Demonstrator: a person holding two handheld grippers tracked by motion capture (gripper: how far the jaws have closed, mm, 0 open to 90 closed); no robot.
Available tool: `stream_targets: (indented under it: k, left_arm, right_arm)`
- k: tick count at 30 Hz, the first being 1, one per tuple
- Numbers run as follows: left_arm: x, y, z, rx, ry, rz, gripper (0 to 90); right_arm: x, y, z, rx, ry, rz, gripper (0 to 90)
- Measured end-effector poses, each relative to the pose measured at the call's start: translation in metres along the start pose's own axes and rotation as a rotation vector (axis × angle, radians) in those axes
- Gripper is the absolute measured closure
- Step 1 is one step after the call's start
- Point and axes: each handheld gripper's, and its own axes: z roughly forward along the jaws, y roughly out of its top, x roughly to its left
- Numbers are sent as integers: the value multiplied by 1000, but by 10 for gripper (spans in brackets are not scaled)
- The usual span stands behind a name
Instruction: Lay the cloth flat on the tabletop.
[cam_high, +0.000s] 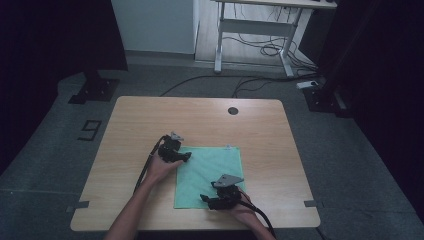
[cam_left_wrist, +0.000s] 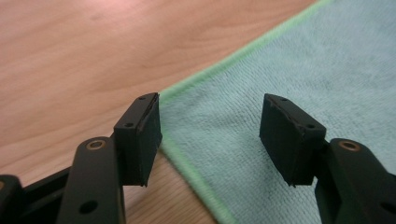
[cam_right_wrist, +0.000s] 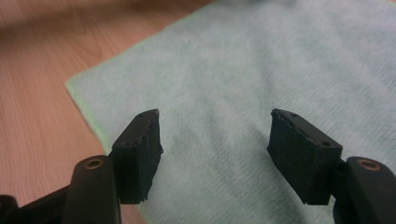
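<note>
A: What takes up most of the high view?

B: A light wooden table (cam_high: 150, 120), filling the middle of the frame, with a small dark round hole (cam_high: 233, 110) near its upper edge.

A: And on it?

B: A pale green cloth (cam_high: 210, 170) lies flat, just below and right of the frame's centre, reaching down toward the table's lower edge.

A: Where are the tools?

B: The left gripper (cam_high: 186, 157) sits at the cloth's upper left corner, held by a hand (cam_high: 159, 170) coming up from the bottom of the frame. The right gripper (cam_high: 205, 199) is at the cloth's lower edge, bottom centre of the frame.

A: Are they holding anything?

B: No. In the left gripper view the left gripper (cam_left_wrist: 210, 126) has its jaws spread apart, one over the bare wood, the other over the cloth (cam_left_wrist: 299, 70), with the cloth's green hem running between them. In the right gripper view the right gripper (cam_right_wrist: 215, 140) also stands wide, both jaws above the cloth (cam_right_wrist: 243, 70), nothing pinched.
</note>
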Motion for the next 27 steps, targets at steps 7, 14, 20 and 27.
stream_targets:
  k: [7, 14, 20, 27]
  left_arm:
    - [11, 1, -18, -38, 25, -9, 381]
    - [23, -1, -24, -36, 57, -29, 385]
    - [26, 0, -25, -47, 48, -43, 386]
    - [26, -1, -18, -17, 61, -33, 389]
  right_arm:
    - [5, 7, -3, -55, 14, -5, 347]
    - [20, 18, 8, -71, 41, -29, 350]
    - [29, 29, 15, -87, 52, -39, 354]
    - [38, 36, 26, -93, 67, -42, 360]
